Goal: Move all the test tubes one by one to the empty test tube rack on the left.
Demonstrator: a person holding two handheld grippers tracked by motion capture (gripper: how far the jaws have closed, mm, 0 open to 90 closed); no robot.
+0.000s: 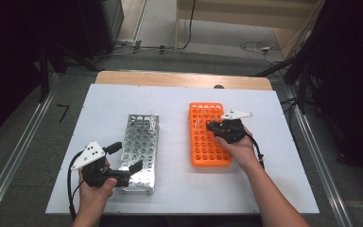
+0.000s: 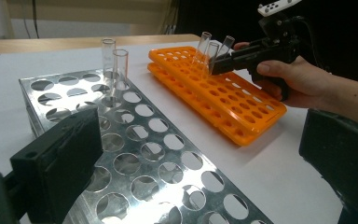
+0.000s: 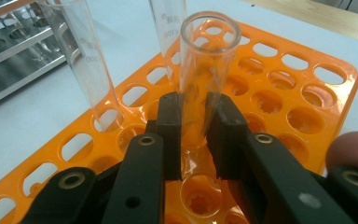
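My right gripper [image 3: 193, 140] is shut on a clear glass test tube [image 3: 206, 65] that leans over the orange tube rack [image 3: 303, 98]. Two more glass tubes [image 3: 81, 60] stand tilted in that rack just beyond it. In the high view this gripper [image 1: 212, 126] sits over the orange rack's [image 1: 208, 151] far half. From the left gripper view the held tube [image 2: 226, 45] shows at the right gripper's tip. My left gripper [image 2: 200, 172] is wide open, with nothing between its jaws, at the near end of the metal rack [image 2: 158, 149], which holds two upright glass tubes [image 2: 120, 70].
Both racks lie side by side on a white sheet [image 1: 260, 179] over the table, the metal rack [image 1: 142, 151] to the left. The wooden table edge [image 1: 179, 79] runs along the back. Cables and dark stands lie on the floor beyond.
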